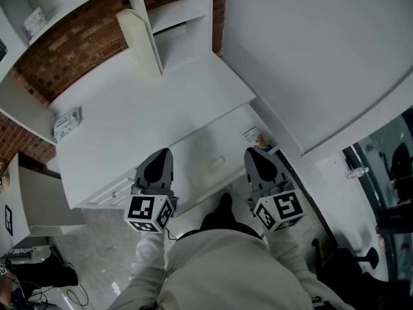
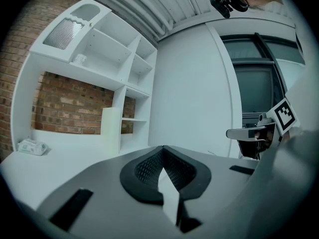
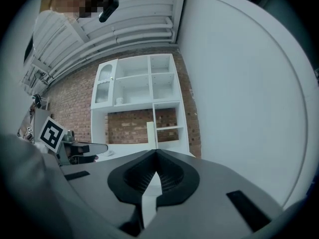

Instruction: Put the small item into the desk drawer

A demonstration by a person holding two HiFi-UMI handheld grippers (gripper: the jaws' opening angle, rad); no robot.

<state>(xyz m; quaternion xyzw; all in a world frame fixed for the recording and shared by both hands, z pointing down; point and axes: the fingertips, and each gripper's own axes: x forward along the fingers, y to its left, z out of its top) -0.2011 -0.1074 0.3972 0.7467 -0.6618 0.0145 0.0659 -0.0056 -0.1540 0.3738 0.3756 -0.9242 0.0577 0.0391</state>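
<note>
A white desk stands below me, and a drawer front with a small handle faces me under its near edge. Some small colourful things with a white label sit at the drawer's right end by the wall; I cannot tell what they are. In front of the drawer, my left gripper and right gripper hang side by side. Both are shut with nothing between their pads. The left gripper and the right gripper point almost level toward the desk and shelves.
A tissue pack lies at the desk's left end. A white upright board stands at the back against a brick wall with white shelves. A curved white wall closes the right side. A second handled drawer is at the left.
</note>
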